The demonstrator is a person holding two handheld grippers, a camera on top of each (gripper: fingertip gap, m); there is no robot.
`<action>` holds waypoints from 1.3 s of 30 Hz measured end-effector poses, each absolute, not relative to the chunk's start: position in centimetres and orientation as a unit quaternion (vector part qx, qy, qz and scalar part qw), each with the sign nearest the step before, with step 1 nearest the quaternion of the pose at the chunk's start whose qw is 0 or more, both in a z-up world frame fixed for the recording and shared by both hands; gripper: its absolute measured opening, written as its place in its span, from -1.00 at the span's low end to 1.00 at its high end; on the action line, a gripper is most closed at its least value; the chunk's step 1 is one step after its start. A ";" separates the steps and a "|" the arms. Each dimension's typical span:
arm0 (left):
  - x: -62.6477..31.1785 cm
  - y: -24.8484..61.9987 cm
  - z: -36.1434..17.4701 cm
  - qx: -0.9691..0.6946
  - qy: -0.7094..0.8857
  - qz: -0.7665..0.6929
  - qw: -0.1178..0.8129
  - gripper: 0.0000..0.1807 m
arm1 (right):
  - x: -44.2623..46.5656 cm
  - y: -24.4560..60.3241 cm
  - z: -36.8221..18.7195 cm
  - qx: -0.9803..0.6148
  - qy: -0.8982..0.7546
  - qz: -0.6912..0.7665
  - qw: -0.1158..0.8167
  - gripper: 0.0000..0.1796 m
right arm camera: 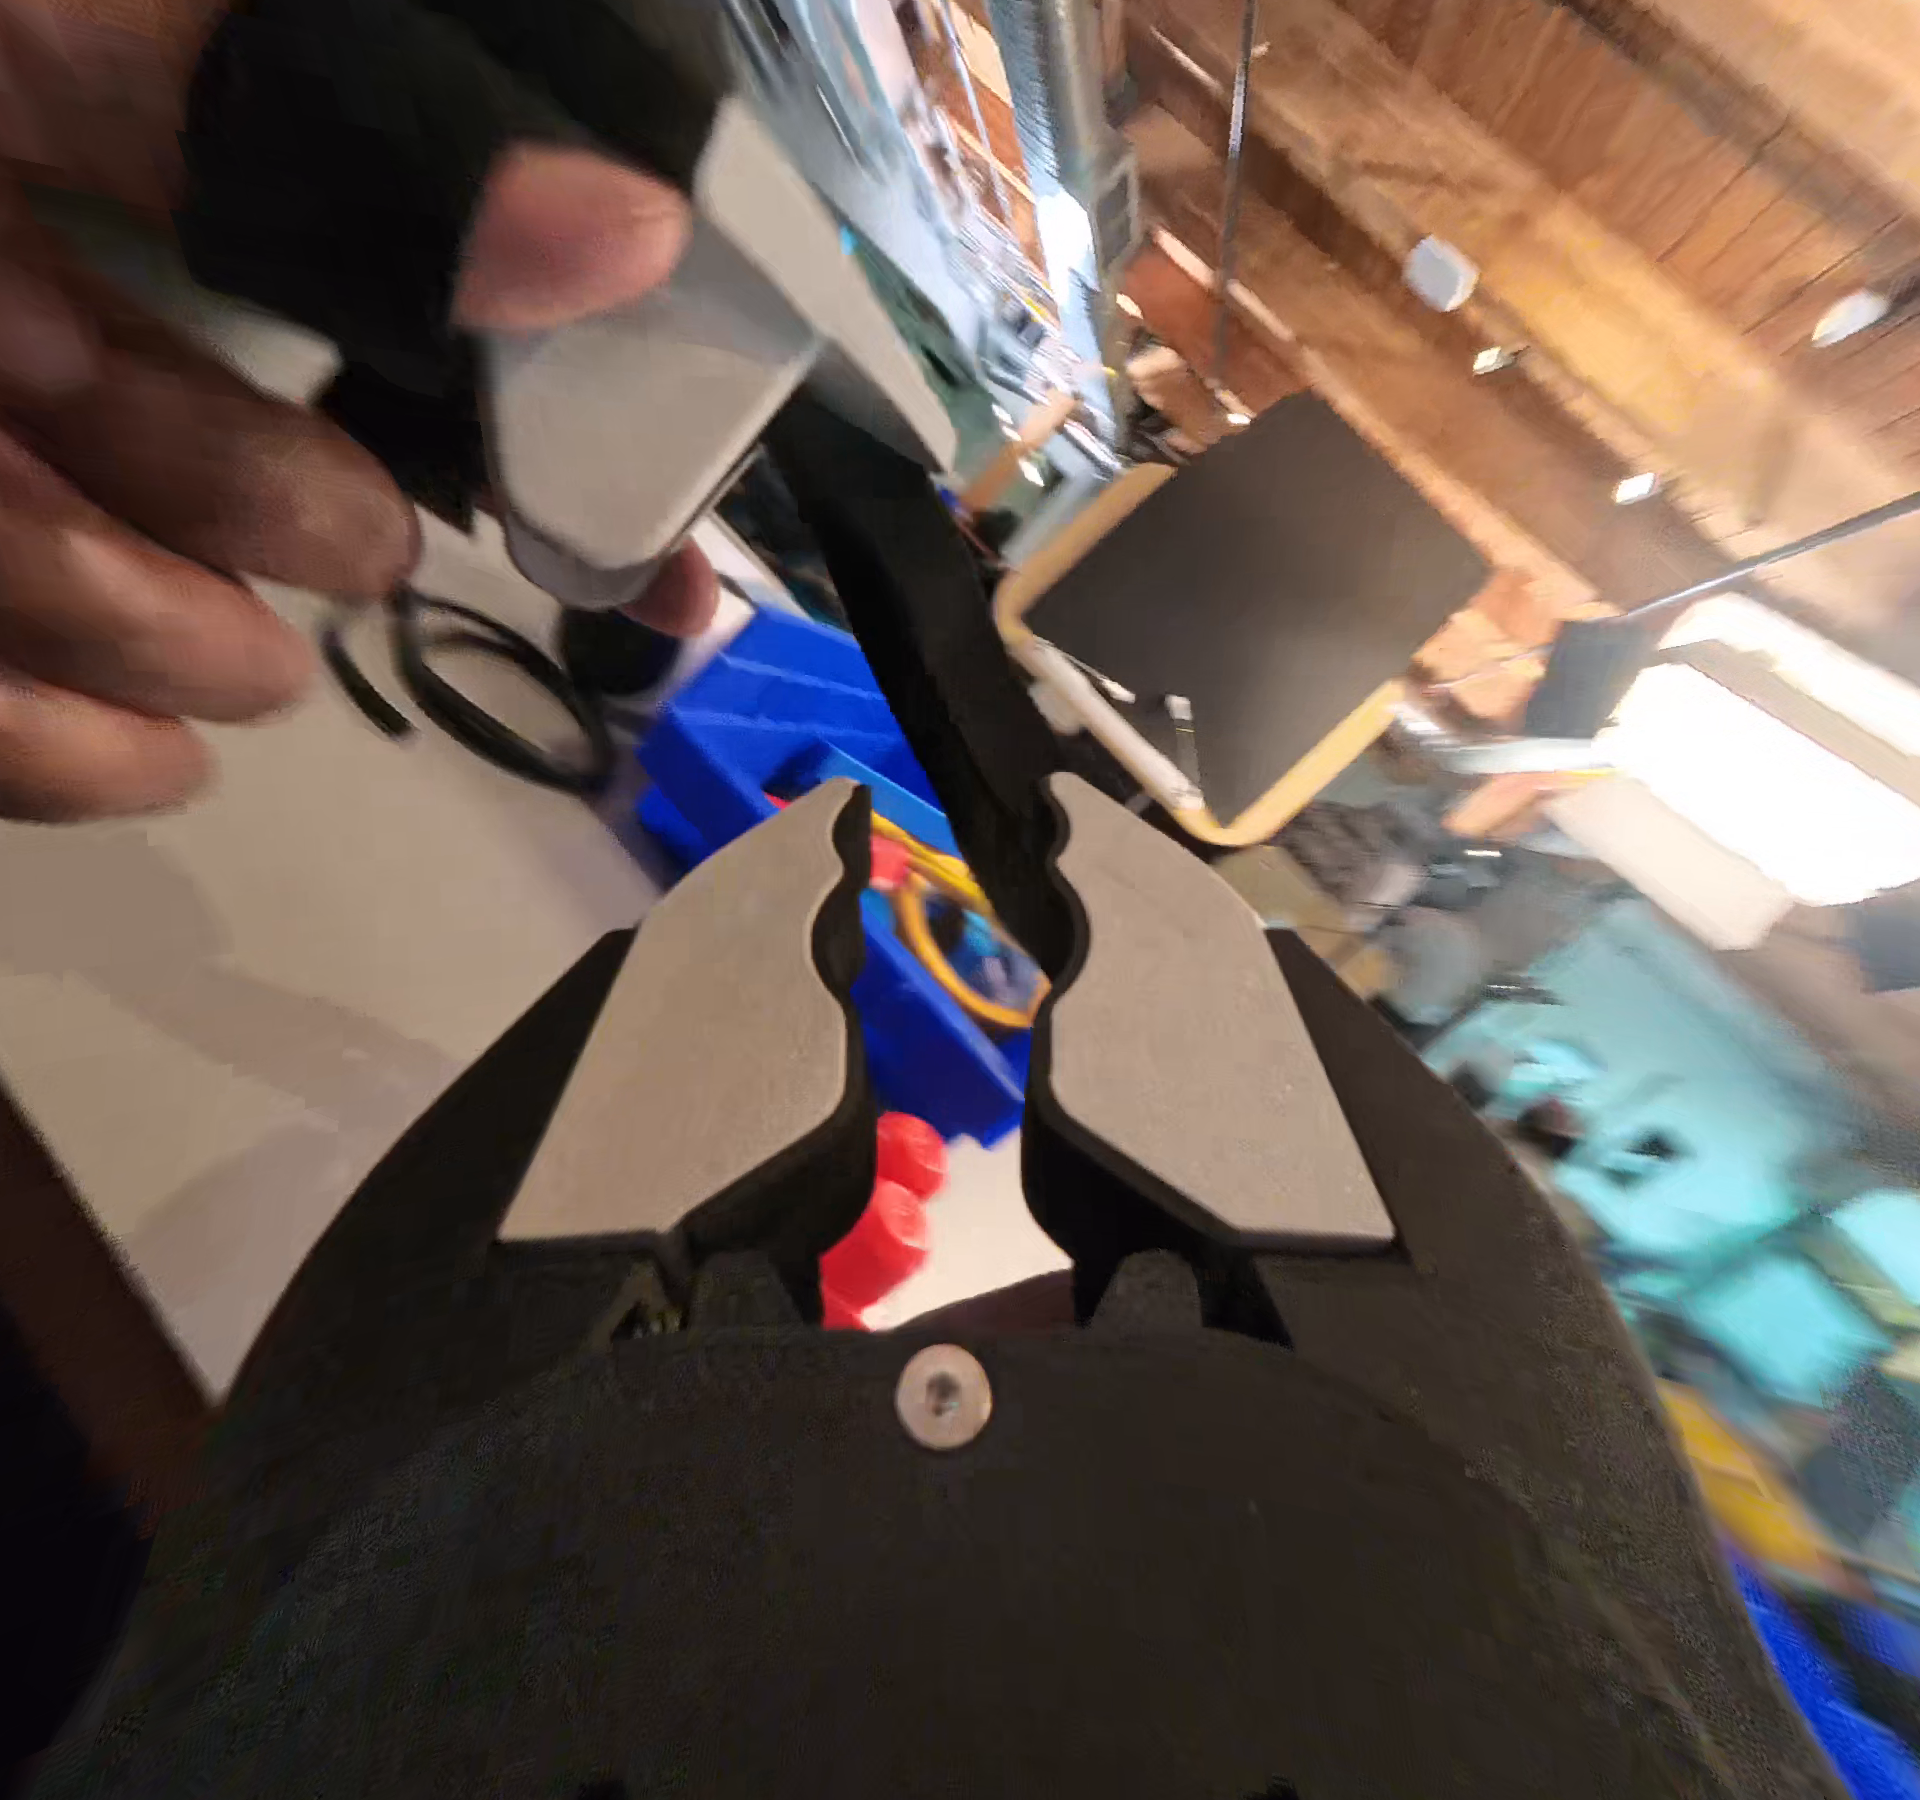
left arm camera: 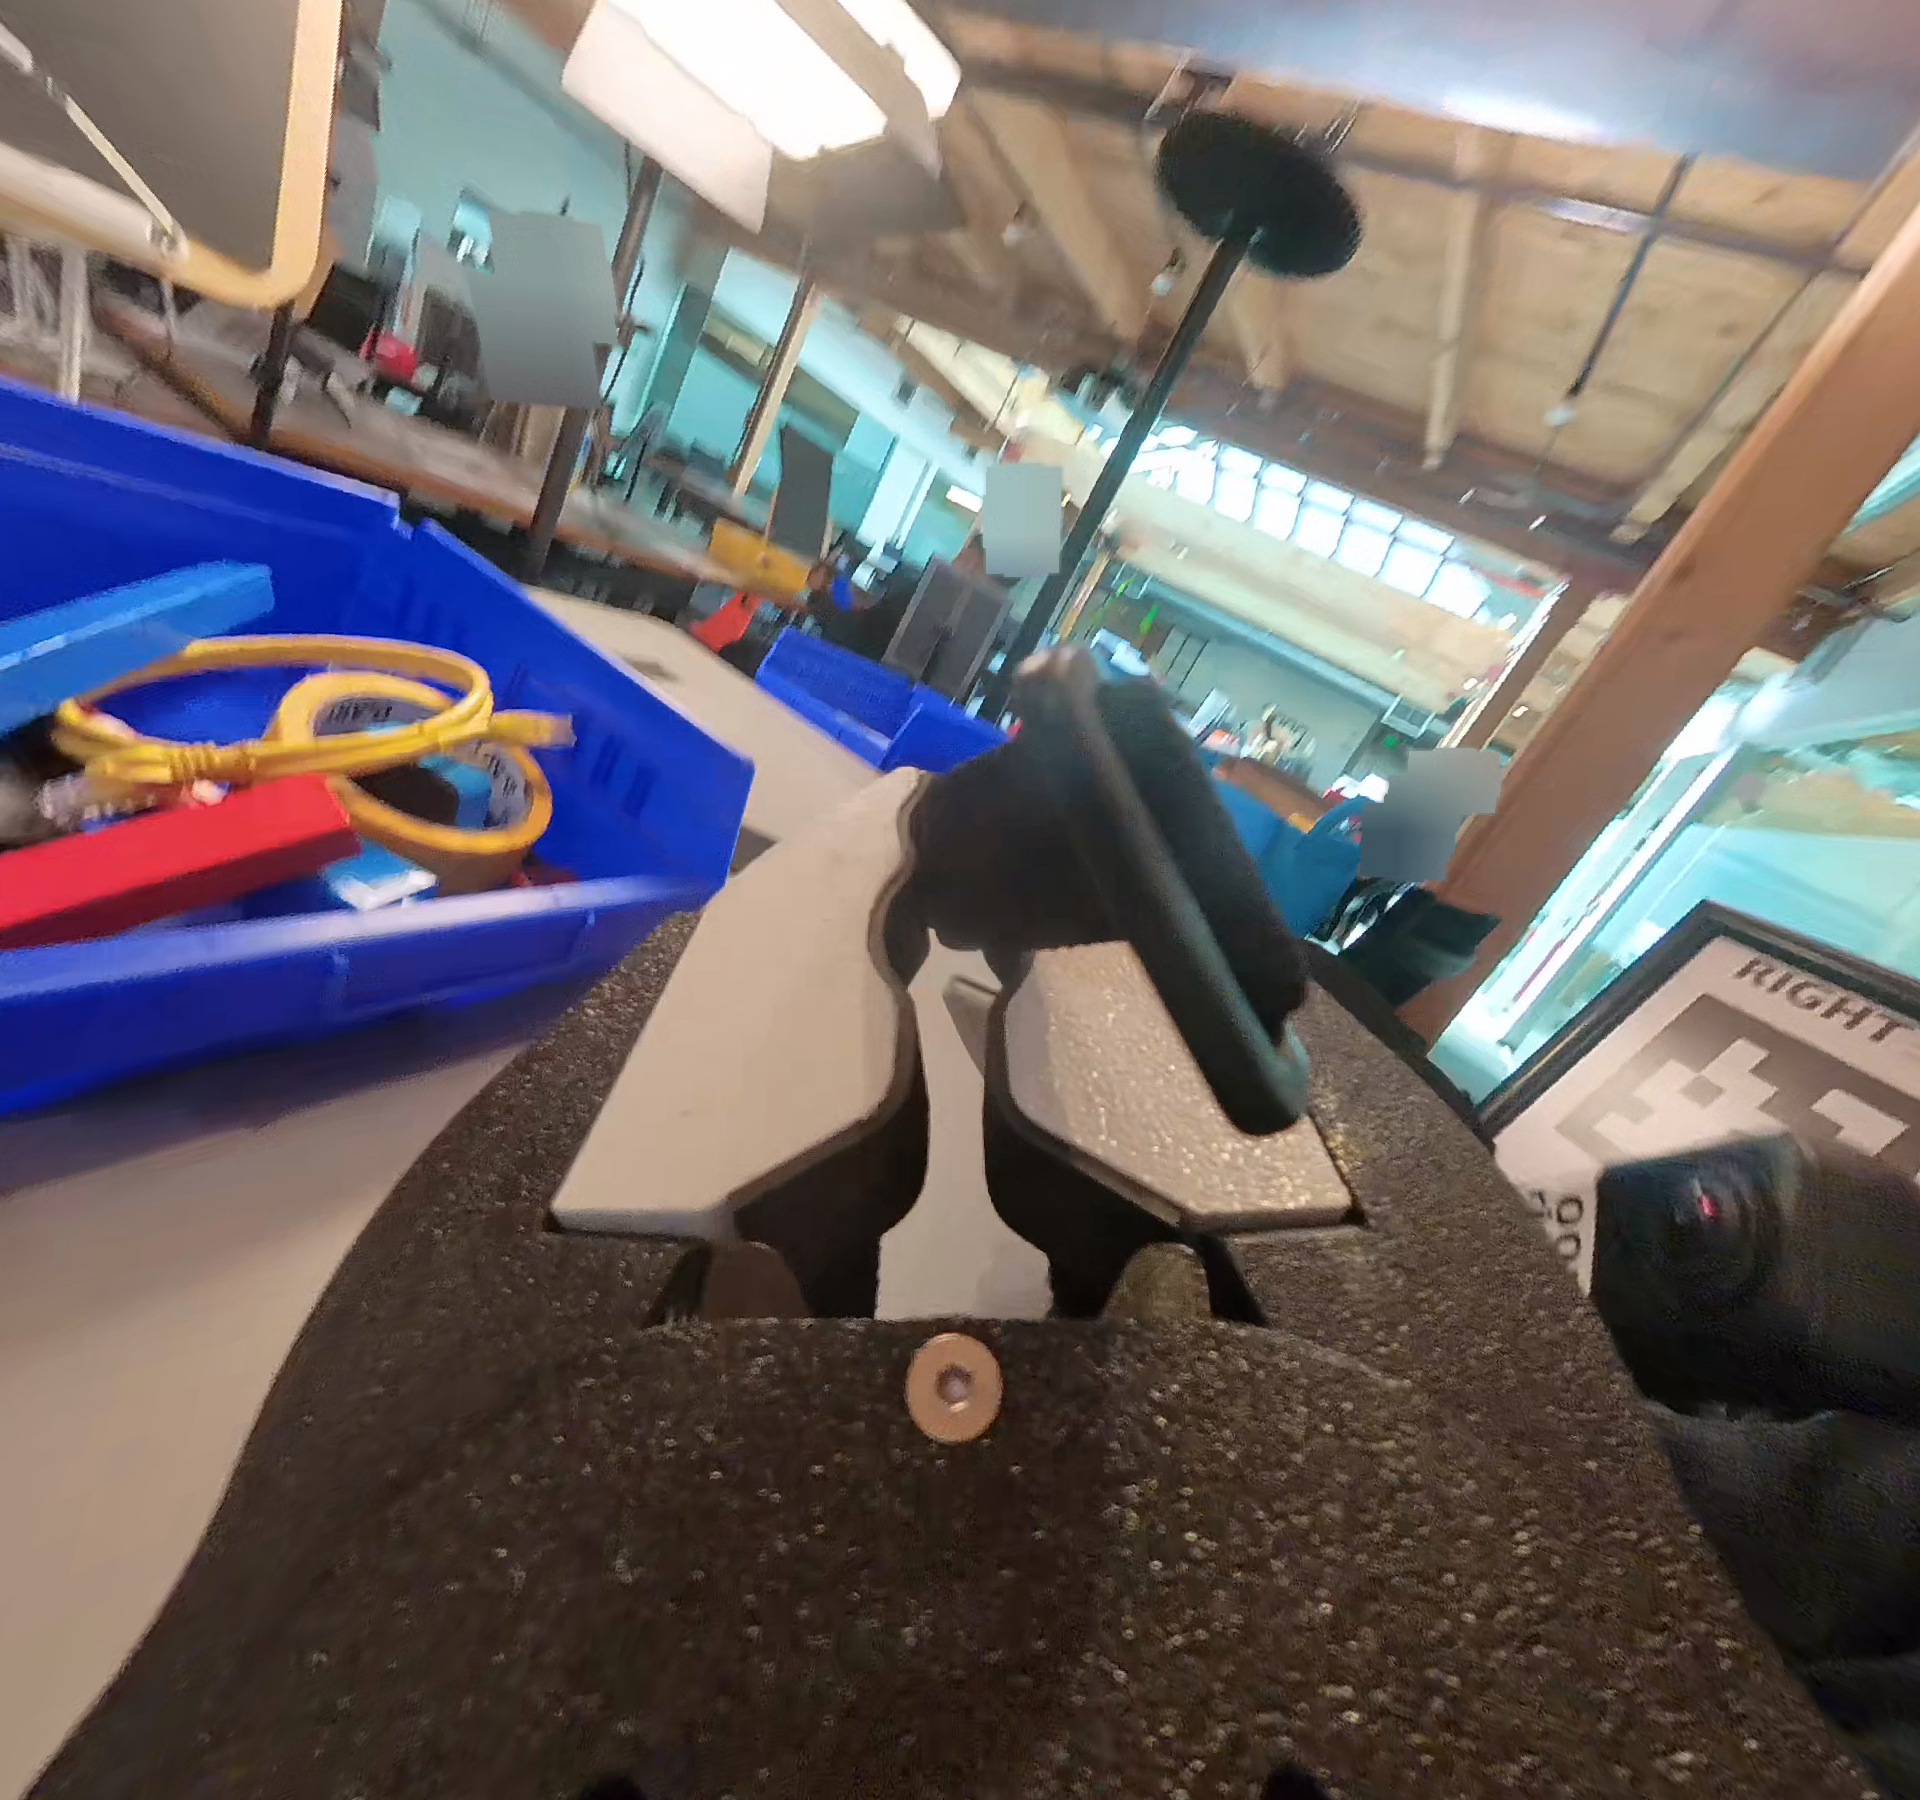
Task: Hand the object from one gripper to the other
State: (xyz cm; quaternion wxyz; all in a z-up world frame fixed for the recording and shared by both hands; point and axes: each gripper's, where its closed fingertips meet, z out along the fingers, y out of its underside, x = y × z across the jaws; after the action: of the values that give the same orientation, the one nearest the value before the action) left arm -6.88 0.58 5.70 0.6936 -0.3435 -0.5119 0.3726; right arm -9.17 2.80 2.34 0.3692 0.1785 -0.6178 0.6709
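A black strip-like object (right arm camera: 914,628) is pinched at one end by the left gripper (left arm camera: 997,815), its other end lying against one finger of the open right gripper (right arm camera: 951,877).

To the left, a blue bin (left arm camera: 644,784) is seen on the grey table (left arm camera: 156,1335), holding a yellow cable (left arm camera: 312,711), a tape roll (left arm camera: 457,815), a red block (left arm camera: 177,857) and a blue block (left arm camera: 125,628). A second blue bin (left arm camera: 873,711) stands farther off. A hand (right arm camera: 156,503) is seen on the left gripper's handle.

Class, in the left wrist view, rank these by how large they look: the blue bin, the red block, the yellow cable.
1. blue bin
2. red block
3. yellow cable

Block and cable look close in extent, so their order is unsure.
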 end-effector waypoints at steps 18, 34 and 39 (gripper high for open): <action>-3.9 4.6 8.9 -0.276 -0.246 0.398 0.840 -0.94 | -4.5 5.5 6.6 0.020 -0.512 0.742 -0.433 -0.35; -4.9 3.1 4.6 -0.530 -0.361 0.400 0.655 -0.41 | -8.3 6.4 6.8 0.057 -0.605 0.734 -0.303 -0.95; -3.8 4.4 3.5 -0.632 -0.375 0.393 0.552 -0.43 | -7.0 6.8 5.7 0.125 -0.658 0.697 -0.257 -0.95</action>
State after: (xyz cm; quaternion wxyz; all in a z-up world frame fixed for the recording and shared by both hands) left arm -3.81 4.37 3.54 0.5524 -0.6322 -0.3746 0.3934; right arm -7.01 6.85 5.68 -0.2574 0.1247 -0.6576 0.6970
